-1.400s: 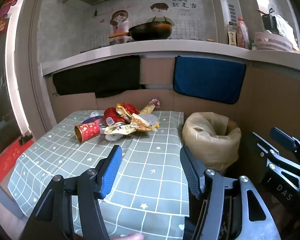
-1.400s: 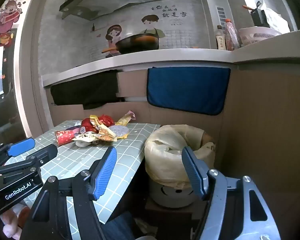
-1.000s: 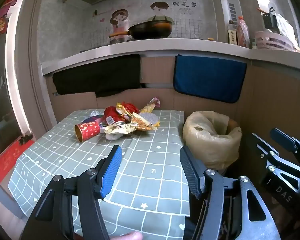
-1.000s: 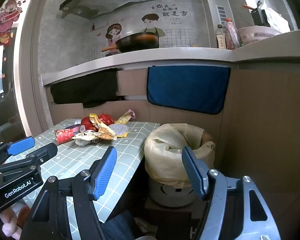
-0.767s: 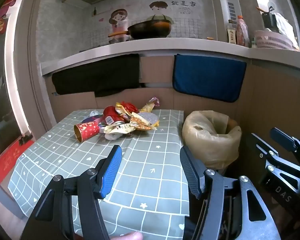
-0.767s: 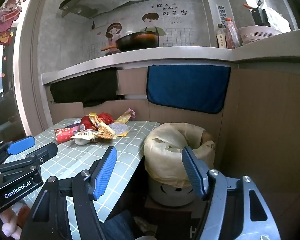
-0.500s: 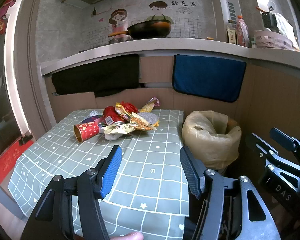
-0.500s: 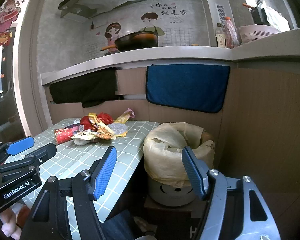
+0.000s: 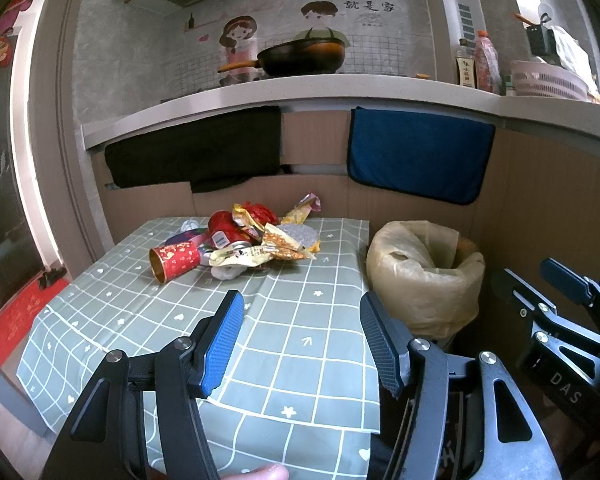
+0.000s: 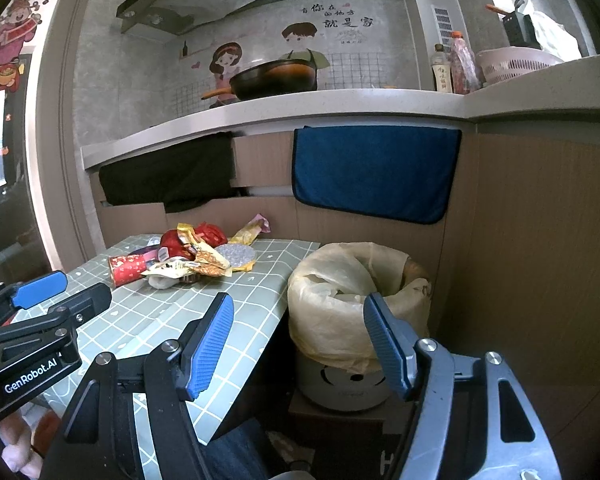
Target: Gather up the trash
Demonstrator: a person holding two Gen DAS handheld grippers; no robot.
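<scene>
Two handheld grippers hang over the near end of a small table (image 9: 140,312) covered in a grey-green checked cloth, in a kitchen corner. The left gripper (image 9: 300,340) has its blue-padded fingers spread wide with nothing between them, poised above bare cloth and well short of the trash pile (image 9: 244,240) heaped at the far end of the table. The right gripper (image 10: 298,340) is likewise wide apart and empty, held past the table's right edge, in line with the bin (image 10: 356,304). The pile includes a red paper cup (image 9: 175,260) lying on its side with its mouth toward the camera, a crushed red can (image 9: 222,230), gold and yellow wrappers and a silver foil disc (image 9: 298,234). The bin, lined with a pale plastic bag, stands on the floor just beside the table's right edge, below a blue towel (image 9: 418,156) hung on the cabinet front. A black cloth (image 9: 196,152) hangs to its left. On the counter above sits a dark pan (image 9: 304,56).
</scene>
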